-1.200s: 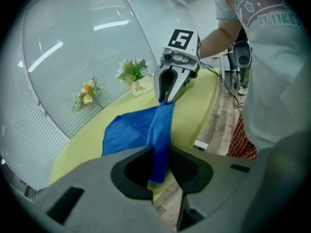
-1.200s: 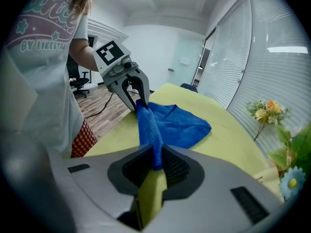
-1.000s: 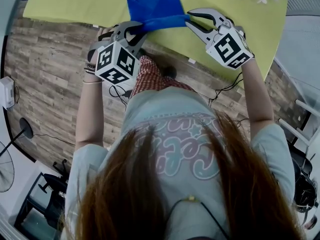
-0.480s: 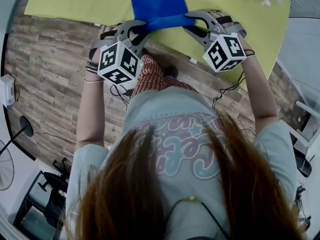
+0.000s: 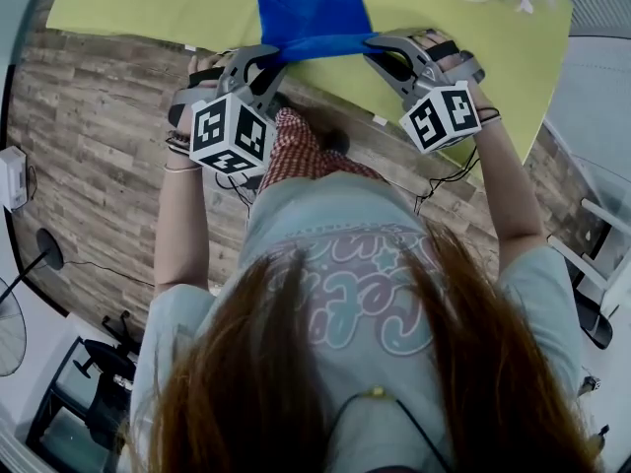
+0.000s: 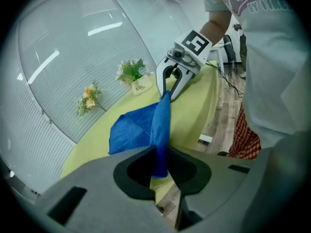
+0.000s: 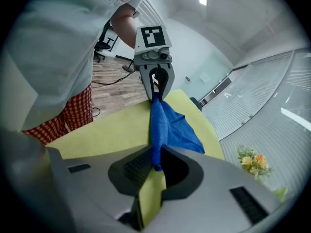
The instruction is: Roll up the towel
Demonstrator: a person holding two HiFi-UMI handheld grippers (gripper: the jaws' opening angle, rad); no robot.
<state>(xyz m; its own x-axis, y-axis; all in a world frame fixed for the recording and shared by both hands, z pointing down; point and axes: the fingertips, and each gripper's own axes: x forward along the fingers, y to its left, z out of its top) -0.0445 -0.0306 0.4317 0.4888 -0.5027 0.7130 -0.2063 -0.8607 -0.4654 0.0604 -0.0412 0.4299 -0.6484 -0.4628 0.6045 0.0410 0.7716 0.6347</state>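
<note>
Both tools grip the blue towel (image 5: 314,8), which lies on the near part of the yellow-green table (image 5: 128,8), its near edge gathered into a band stretched left to right between them. My left gripper (image 5: 271,59) has just been closing and is clamped on the band's left end. My right gripper (image 5: 383,47) has just been closing too and bites the right end, with cloth between the pads of each.

I judge the towel light, soft and limp. It will sag and come loose unless kept taut, so the 2 ends of that near edge look like the right places to hold, turning both evenly.

The head view shows the whole span between the tools, but not the pads themselves. Each gripper view shows the cloth pinched in its own jaws and the other tool facing it along the band. They also take in the pale slatted wall (image 6: 73,57) beyond the table.
</note>
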